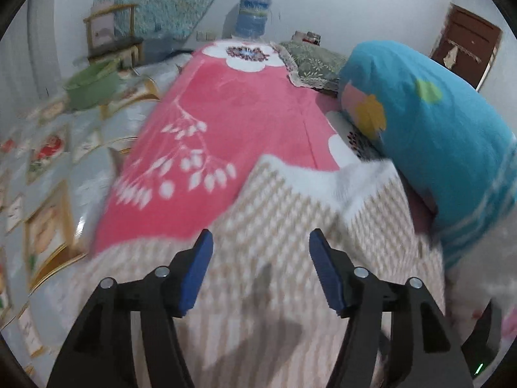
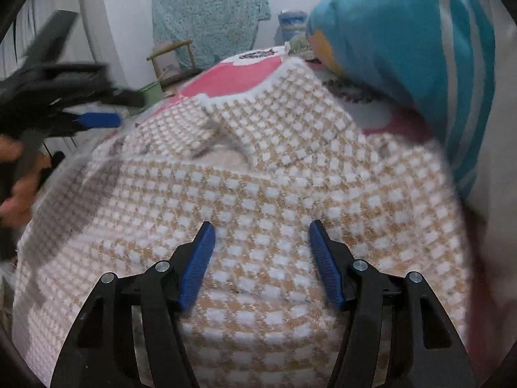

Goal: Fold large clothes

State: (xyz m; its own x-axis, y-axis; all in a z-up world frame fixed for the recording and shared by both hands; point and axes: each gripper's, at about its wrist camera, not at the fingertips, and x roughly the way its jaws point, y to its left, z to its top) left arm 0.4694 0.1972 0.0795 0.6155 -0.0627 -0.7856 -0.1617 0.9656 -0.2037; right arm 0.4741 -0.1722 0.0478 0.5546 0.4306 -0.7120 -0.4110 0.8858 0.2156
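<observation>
A beige and white checked knit sweater [image 2: 258,187] lies spread on a pink flowered blanket [image 1: 226,123]; it also shows in the left wrist view [image 1: 290,226]. Its neckline with white trim [image 2: 232,148] faces away. My right gripper [image 2: 261,245] is open and empty, just above the sweater's body. My left gripper [image 1: 261,252] is open and empty, over the sweater's near part. In the right wrist view the left gripper [image 2: 97,119] shows blurred at the left, held by a hand, above the sweater's left edge.
A big blue pillow [image 1: 436,135] lies at the right of the bed, touching the sweater's edge. A green patterned cushion [image 1: 310,58] and a blue water jug [image 1: 252,13] are at the far end. A patterned floor mat [image 1: 64,168], a green basin [image 1: 93,84] and a wooden chair [image 1: 113,32] are at the left.
</observation>
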